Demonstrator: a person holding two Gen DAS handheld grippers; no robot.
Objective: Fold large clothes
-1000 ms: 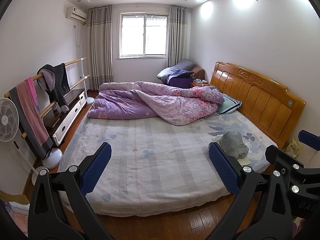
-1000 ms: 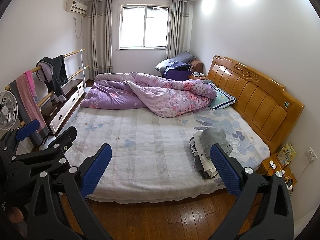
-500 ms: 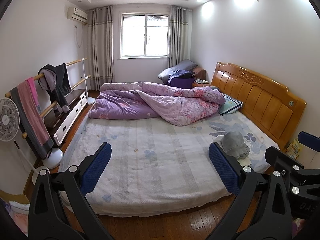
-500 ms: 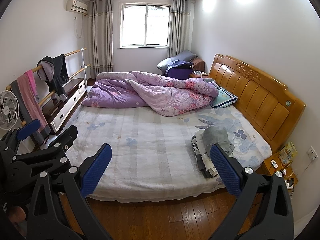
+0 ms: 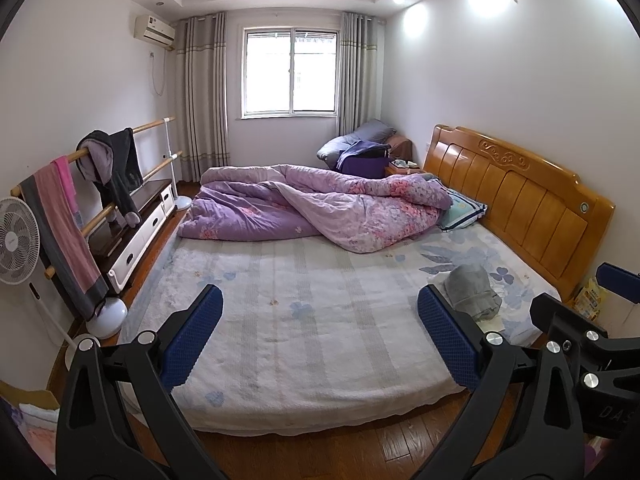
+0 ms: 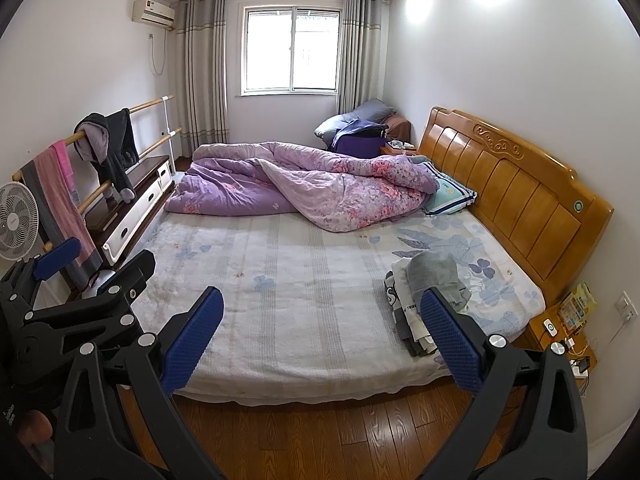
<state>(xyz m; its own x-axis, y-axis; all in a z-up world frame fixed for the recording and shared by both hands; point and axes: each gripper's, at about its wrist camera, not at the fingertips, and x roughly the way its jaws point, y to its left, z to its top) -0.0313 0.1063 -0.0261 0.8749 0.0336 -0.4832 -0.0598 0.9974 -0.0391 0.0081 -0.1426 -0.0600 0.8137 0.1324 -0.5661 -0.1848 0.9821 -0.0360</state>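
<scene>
A stack of folded clothes with a grey garment on top [image 6: 434,276] lies on the bed near its right front corner; it also shows in the left wrist view [image 5: 470,290]. Both grippers hover above the wooden floor in front of the bed, well short of the stack. My left gripper [image 5: 320,334] is open and empty. My right gripper [image 6: 320,336] is open and empty. The left gripper's body shows at the left of the right wrist view [image 6: 72,312].
The bed [image 5: 312,320] has a pale flowered sheet, a crumpled purple quilt [image 5: 320,204] at the back and a wooden headboard [image 5: 520,196] on the right. A rail with hanging clothes [image 5: 104,164], a fan [image 5: 16,240] and a low cabinet stand left. A nightstand [image 6: 564,332] is right.
Both views have shifted only slightly; the grippers drift a little while staying open and empty. Nothing on the bed has moved.
</scene>
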